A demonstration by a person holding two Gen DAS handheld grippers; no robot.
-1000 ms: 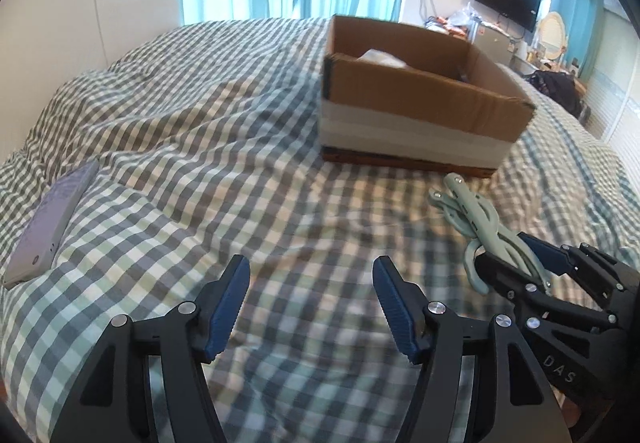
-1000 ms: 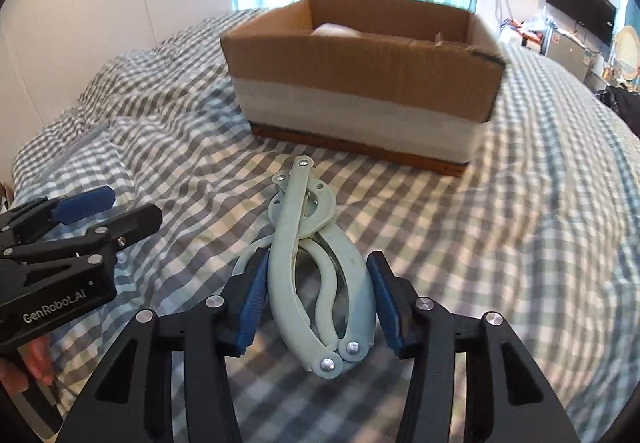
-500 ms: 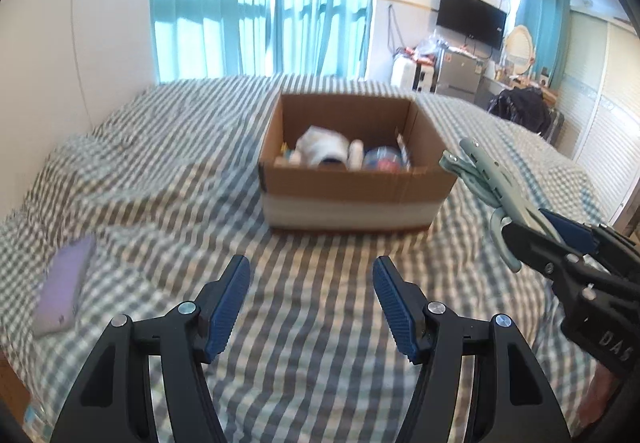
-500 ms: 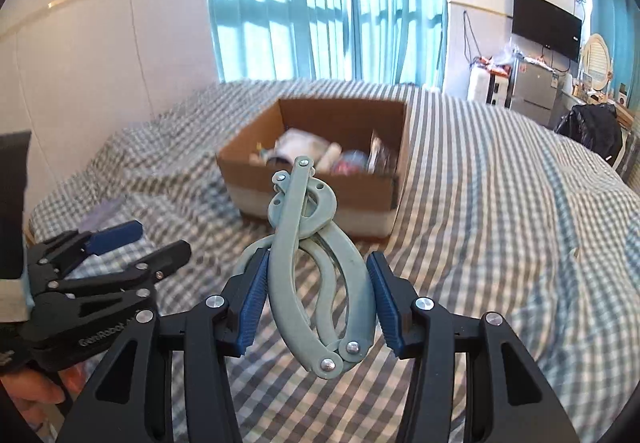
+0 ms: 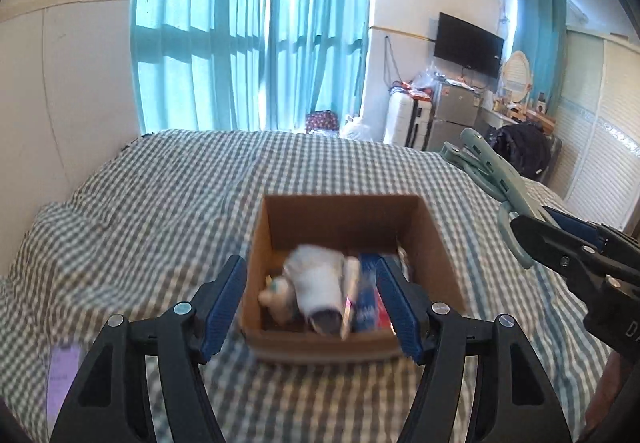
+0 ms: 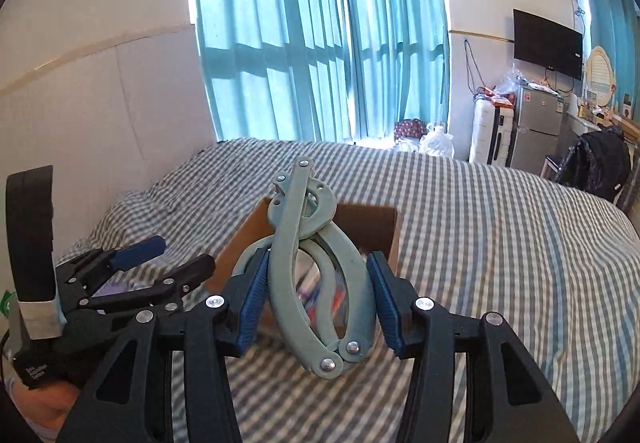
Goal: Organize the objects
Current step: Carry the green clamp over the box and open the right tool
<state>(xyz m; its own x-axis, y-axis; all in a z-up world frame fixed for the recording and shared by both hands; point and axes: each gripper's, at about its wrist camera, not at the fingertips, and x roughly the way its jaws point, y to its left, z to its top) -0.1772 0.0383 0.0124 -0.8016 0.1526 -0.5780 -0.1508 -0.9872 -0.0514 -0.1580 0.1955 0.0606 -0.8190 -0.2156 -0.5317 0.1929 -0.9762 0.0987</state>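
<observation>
My right gripper is shut on a pale green plastic folding clamp tool, held high in the air above the bed. The same tool and the right gripper show at the right of the left wrist view. An open cardboard box sits on the checked bed below; it holds a white roll and several other items. In the right wrist view the box lies behind the tool. My left gripper is open and empty, raised over the box's near side. It also shows at the left of the right wrist view.
A lilac flat phone-like object lies on the checked bedspread at the lower left. Teal curtains, a wall TV, a fridge and a dark bag stand beyond the bed's far side.
Both grippers have risen well above the bed and tilted down over the box. The right one keeps the green tool; the box now sits lower and nearer the middle of both views.
</observation>
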